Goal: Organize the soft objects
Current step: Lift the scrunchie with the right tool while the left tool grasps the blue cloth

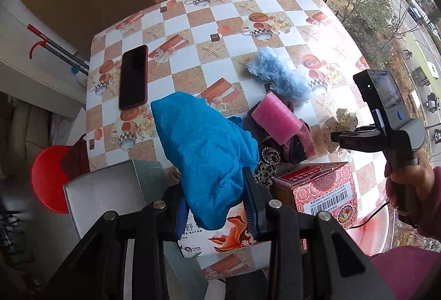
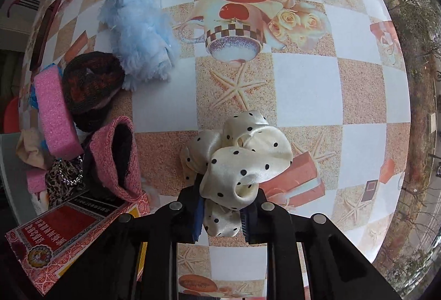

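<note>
A red patterned box (image 1: pixel 317 189) at the lower right of the left wrist view is carrying a white barcode label; its digits are showing too small to read. The same box (image 2: pixel 63 231), lower left in the right wrist view, is showing Chinese characters. The right tool (image 1: pixel 347 141) is bearing faint lettering, possibly "DAS".

Counts: 1 blue cloth (image 1: pixel 204 151), 1 fluffy light-blue piece (image 1: pixel 278 74), 1 pink sponge (image 1: pixel 275 118), 1 polka-dot scrunchie (image 2: pixel 239 159), 1 leopard-print scrunchie (image 1: pixel 264 171), 1 phone (image 1: pixel 133 76), 1 red box (image 1: pixel 322 189), 2 grippers.
</note>
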